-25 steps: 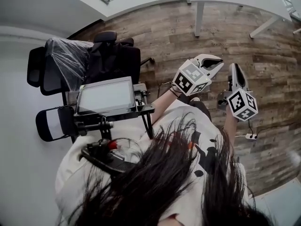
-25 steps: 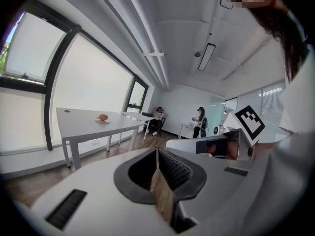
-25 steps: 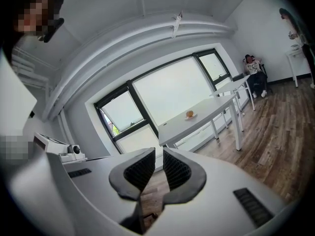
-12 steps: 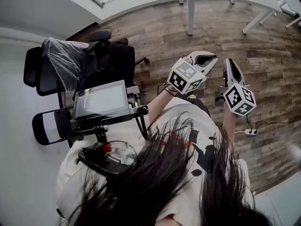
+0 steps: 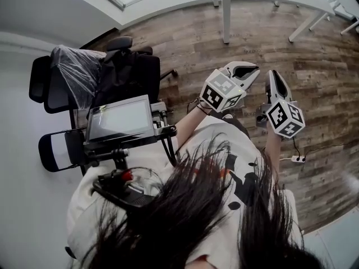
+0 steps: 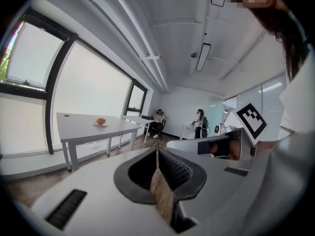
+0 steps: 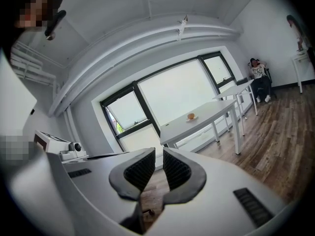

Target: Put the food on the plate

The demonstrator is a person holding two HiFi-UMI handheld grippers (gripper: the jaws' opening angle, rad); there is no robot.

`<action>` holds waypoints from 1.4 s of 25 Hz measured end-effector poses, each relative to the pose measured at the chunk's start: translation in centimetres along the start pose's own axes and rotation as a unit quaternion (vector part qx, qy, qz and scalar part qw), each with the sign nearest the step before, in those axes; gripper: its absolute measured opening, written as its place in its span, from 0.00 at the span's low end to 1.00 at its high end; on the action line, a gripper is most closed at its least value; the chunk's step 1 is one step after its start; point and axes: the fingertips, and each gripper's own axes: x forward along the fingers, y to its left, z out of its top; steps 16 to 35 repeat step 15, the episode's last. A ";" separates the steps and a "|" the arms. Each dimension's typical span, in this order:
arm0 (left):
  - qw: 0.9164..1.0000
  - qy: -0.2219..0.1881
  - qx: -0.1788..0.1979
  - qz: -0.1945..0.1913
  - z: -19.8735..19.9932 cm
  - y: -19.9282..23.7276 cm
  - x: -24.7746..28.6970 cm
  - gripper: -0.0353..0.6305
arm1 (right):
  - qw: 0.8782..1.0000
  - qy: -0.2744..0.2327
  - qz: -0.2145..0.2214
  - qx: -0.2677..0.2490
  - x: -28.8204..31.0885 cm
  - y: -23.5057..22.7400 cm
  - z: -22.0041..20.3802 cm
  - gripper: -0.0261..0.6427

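Wood floor (image 5: 320, 83) is lying open ahead of left claw (image 5: 251, 70) and right claw (image 5: 275, 76), giving a clear run to the surface (image 7: 216, 110). Office chairs (image 5: 84, 77) and screen cart (image 5: 120, 121) are crowding the left side. Plug strip (image 5: 298, 159) and its cable are trailing on the floor at right.

We are in an open-plan office. Long white desks (image 6: 83, 124) stand along tall dark-framed windows (image 6: 93, 90), and black office chairs (image 5: 132, 72) sit on a wood-plank floor (image 5: 320, 60). A strip light (image 6: 202, 57) hangs from the white ceiling, and a person (image 6: 158, 117) sits at the far end.
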 end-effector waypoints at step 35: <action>1.000 0.004 0.008 -0.009 -0.3 -0.5 0.1 0.07 | 1.000 0.002 -0.003 0.005 -0.1 -0.1 -0.7 0.12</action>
